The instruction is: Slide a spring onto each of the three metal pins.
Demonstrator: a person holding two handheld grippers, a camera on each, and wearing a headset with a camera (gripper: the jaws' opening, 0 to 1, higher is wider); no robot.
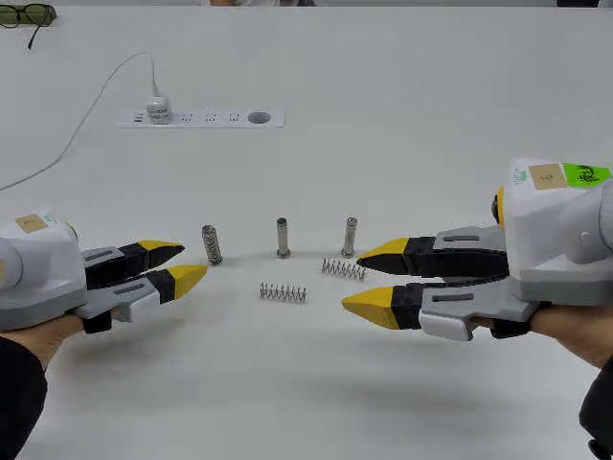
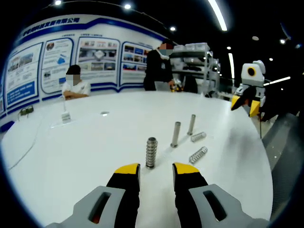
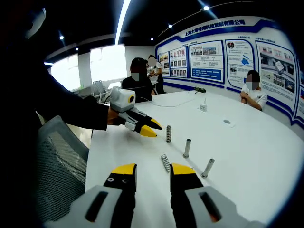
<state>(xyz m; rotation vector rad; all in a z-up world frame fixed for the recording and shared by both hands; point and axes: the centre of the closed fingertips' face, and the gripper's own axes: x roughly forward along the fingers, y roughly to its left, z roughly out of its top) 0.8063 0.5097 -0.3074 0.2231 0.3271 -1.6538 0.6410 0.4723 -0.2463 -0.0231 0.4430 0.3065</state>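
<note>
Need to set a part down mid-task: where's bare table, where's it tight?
Tight: the band from left gripper to right gripper: sprung pin, middle pin, right pin, front spring, second spring. Bare: the table between those pins and the power strip, and the near stretch below the front spring.

We see bare table (image 1: 306,393) before and behind the row, while left pin (image 1: 212,245), middle pin (image 1: 283,238), right pin (image 1: 350,237), near spring (image 1: 283,292) and far spring (image 1: 343,269) obstruct the lane between left gripper (image 1: 192,262) and right gripper (image 1: 351,280).
</note>
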